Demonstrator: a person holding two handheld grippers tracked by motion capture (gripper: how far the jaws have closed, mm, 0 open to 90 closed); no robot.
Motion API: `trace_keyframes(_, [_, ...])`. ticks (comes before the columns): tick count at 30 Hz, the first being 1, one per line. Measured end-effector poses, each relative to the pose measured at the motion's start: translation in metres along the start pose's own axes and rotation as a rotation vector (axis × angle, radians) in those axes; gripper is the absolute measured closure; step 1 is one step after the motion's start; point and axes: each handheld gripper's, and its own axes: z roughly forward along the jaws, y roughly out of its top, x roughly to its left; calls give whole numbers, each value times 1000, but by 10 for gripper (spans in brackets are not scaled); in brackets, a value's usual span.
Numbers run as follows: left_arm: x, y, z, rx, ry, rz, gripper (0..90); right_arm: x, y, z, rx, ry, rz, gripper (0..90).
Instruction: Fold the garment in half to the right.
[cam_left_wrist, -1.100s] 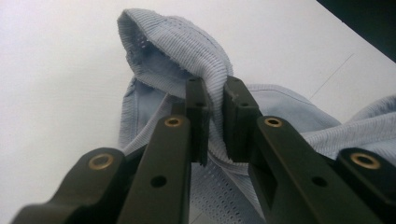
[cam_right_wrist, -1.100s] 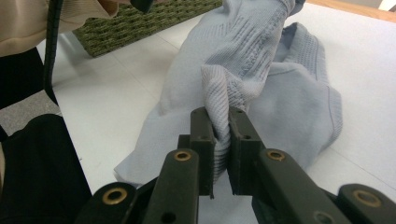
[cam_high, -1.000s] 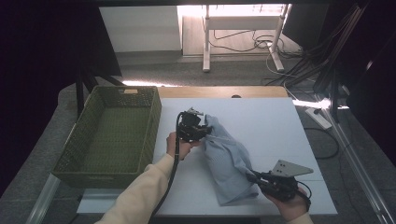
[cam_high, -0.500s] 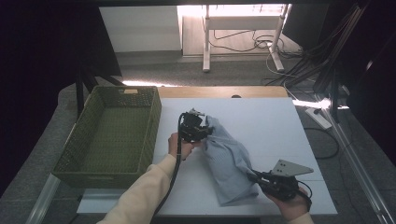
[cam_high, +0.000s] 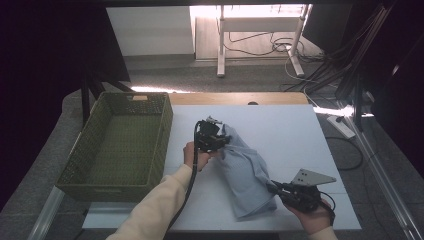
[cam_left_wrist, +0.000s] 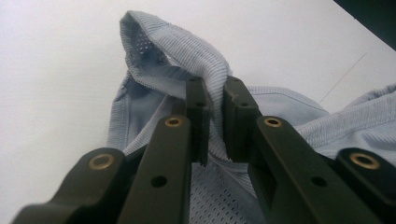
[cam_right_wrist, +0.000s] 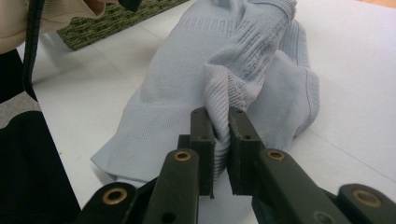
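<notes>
Left gripper (cam_high: 216, 138): jaws pinched on the grey knit garment (cam_high: 245, 172) by its ribbed edge.
Right gripper (cam_high: 281, 190): clamped on the opposite end.
Advice: lift both ends level toward the wicker basket (cam_high: 95, 172).

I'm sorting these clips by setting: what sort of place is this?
Probably a lab or workshop bench, not a home: a white table on grey carpet, loose cables on the floor behind, a power strip beside it, and a green wicker basket.
</notes>
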Motion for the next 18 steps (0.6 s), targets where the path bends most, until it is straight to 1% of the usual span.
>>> trace_keyframes(5, [-1,2,1,-1,3,0,811,0,0,0,-3,5,15,824])
trace_keyframes(7, [-1,2,1,2,3,1,812,0,1,-1,-3,2,13,824])
trace_keyframes(12, [-2,4,5,8,5,2,811,-2,1,-3,2,-18,9,824])
trace_keyframes(18, [-3,6,13,27,5,5,810,-4,0,-3,19,-29,24,824])
